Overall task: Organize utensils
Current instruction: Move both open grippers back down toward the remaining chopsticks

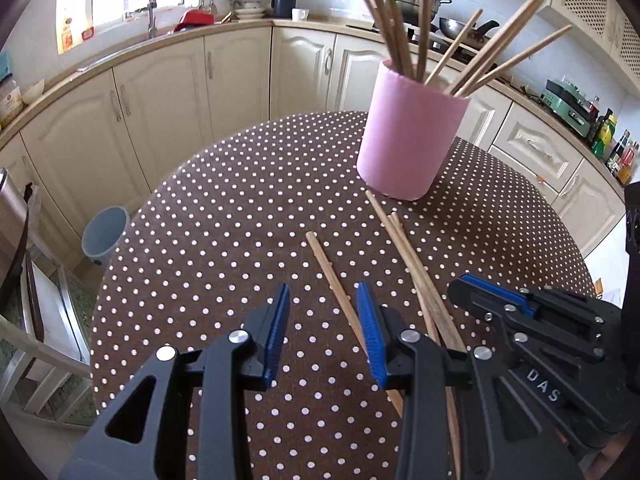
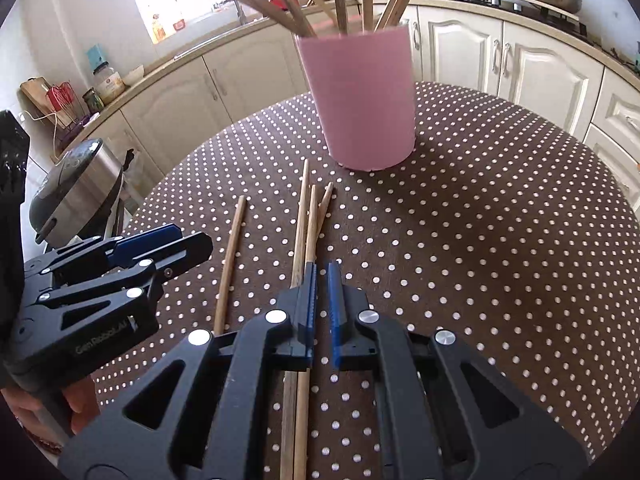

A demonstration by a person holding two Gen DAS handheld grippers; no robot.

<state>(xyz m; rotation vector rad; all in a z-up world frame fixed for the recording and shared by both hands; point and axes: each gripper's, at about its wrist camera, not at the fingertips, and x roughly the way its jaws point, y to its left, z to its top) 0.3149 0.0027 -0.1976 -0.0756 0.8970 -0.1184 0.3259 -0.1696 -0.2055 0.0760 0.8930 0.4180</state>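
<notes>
**Kitchen table, chopsticks loose by the pink cup**

Cream kitchen cabinets (image 1: 236, 76) curve behind a round table (image 1: 224, 208) under a brown cloth with white dots.

Left wrist view: a pink cup (image 1: 412, 136) stands on the far part of the table, holding a spray of chopsticks (image 1: 400, 20) that lean out to both sides. In front of it, loose chopsticks lie on the cloth: a single stick (image 1: 332, 280) and, to its right, a bundle (image 1: 404, 248) whose far tips lie near the cup's base. The left gripper (image 1: 324, 328) hangs over the cloth with its jaws partly open and nothing between them; the single stick passes under the right-hand finger. The right gripper (image 1: 496, 300) shows at the right edge, over the bundle.

Right wrist view: the cup (image 2: 360, 100) is straight ahead, the bundle (image 2: 308, 216) running from near its base back under the right gripper (image 2: 322, 300). Its jaws are nearly closed, a narrow gap between the blue pads, gripping nothing; the sticks lie below its left finger. The single stick (image 2: 232, 256) lies left of the bundle, apart from it. The left gripper (image 2: 160, 248) reaches in from the left, beside that stick.
</notes>
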